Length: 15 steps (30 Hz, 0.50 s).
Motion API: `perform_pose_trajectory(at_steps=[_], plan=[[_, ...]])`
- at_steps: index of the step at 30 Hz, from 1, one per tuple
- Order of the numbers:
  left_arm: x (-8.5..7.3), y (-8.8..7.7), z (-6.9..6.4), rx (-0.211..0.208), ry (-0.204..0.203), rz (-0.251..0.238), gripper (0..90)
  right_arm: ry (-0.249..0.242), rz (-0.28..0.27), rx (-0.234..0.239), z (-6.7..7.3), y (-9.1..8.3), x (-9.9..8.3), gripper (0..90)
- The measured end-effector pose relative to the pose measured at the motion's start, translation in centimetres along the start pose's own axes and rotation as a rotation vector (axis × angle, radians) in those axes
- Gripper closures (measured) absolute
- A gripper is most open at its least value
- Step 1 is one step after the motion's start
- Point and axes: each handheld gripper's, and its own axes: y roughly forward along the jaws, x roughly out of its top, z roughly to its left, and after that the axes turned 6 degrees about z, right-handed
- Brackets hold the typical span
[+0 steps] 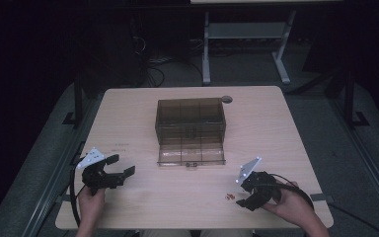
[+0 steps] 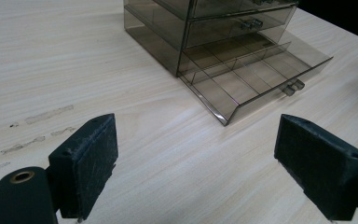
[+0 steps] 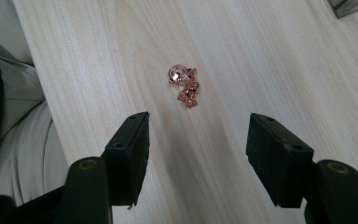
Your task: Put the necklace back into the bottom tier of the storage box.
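A smoky clear drawer box (image 1: pixel 190 121) stands mid-table, its bottom drawer (image 1: pixel 191 156) pulled out toward me. In the left gripper view the open drawer (image 2: pixel 256 77) shows empty compartments. A small rose-gold necklace (image 3: pixel 186 86) lies bunched on the wood near the front edge, seen as a tiny reddish spot (image 1: pixel 230 197) in the high view. My right gripper (image 1: pixel 243 198) is open, its jaws just short of the necklace (image 3: pixel 198 144). My left gripper (image 1: pixel 121 165) is open at front left with nothing between its jaws (image 2: pixel 196 154), pointing at the drawer.
The light wood table (image 1: pixel 128 113) has a round cable grommet (image 1: pixel 226 99) at the back right. Faint smudges (image 2: pixel 42 116) mark the wood left of the box. A desk frame (image 1: pixel 246 34) and cables stand on the dark floor beyond. My lap lies past the table's front edge (image 3: pixel 14 116).
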Motion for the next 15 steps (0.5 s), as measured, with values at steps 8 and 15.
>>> perform_pose_trajectory(at_steps=[8,15], plan=[[0.0,0.0,0.0,-0.002,0.000,0.001,12.9,-0.033,0.027,0.001,0.0,0.4,1.3,43.3],[0.0,0.1,0.0,-0.003,0.000,0.001,12.9,-0.046,0.052,0.014,0.0,0.9,2.1,45.8]])
